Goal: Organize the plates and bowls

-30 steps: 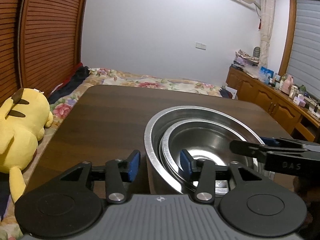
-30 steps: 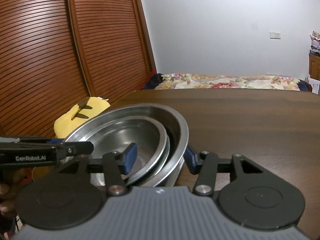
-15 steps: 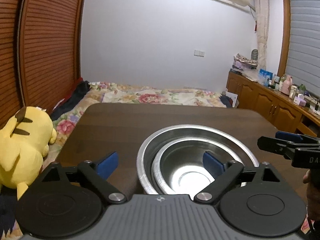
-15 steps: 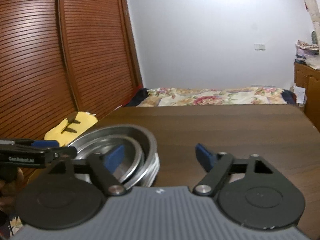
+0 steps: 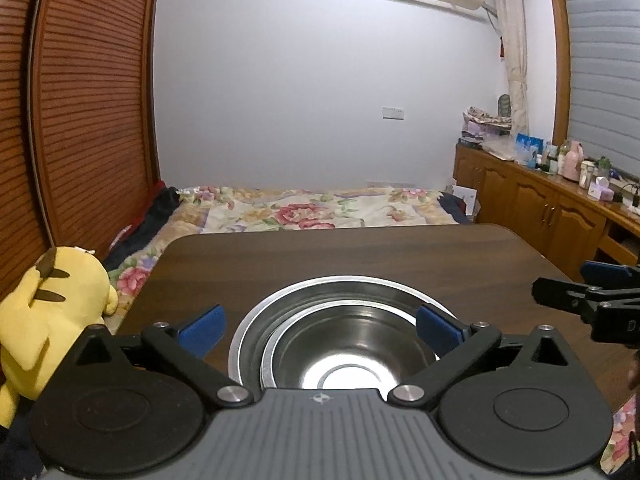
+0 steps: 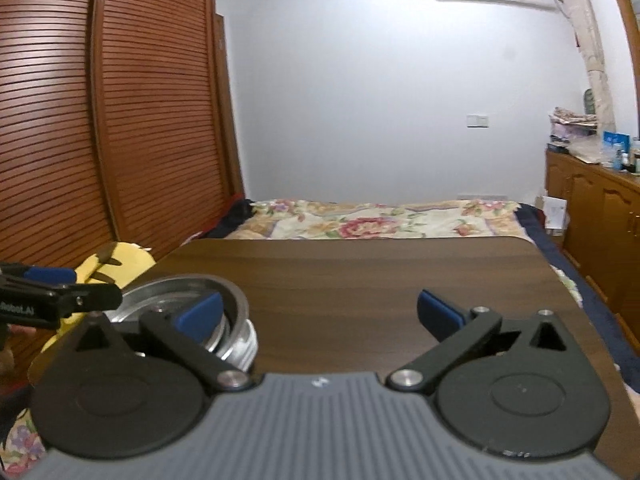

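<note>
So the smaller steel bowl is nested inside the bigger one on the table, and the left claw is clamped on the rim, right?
Not quite. The smaller steel bowl does sit nested inside the bigger bowl on the table, but the left claw is open, its blue pads spread wide and touching neither rim. The left wrist view shows this.

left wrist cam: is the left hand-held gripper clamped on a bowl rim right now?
No. The left hand-held gripper is wide open, blue pads clear of the nested steel bowls on the table.
</note>
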Tool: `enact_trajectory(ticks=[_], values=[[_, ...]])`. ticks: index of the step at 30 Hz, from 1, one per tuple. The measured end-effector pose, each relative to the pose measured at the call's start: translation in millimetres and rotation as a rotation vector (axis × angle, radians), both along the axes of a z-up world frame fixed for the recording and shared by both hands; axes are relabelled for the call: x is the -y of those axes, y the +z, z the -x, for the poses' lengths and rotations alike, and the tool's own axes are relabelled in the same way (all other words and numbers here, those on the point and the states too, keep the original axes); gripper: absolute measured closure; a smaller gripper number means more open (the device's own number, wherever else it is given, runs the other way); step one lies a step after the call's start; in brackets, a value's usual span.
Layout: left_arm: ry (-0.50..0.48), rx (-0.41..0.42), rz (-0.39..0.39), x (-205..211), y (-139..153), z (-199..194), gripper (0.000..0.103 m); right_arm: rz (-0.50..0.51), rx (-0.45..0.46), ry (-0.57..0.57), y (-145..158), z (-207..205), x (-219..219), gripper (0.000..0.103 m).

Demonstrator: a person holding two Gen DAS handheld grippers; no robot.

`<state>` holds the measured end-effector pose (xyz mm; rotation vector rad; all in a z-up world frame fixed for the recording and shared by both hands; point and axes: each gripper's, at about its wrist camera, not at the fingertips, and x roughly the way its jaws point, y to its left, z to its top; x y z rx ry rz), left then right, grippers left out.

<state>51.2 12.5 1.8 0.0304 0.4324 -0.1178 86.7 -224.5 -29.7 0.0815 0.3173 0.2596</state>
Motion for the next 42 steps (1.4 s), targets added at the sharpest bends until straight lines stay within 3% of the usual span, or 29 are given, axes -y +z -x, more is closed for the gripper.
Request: enact_trajectory(ticks=[20,42], values=[[-0.004,0.023,-0.002,26,4,11,0.0,0.048,-0.011,-0.116,4,20,5,0.0],[0.045,0.016,-0.022,20,-1,32,0.0,0.088,-0.017,-0.141,6,36,7,0.0]])
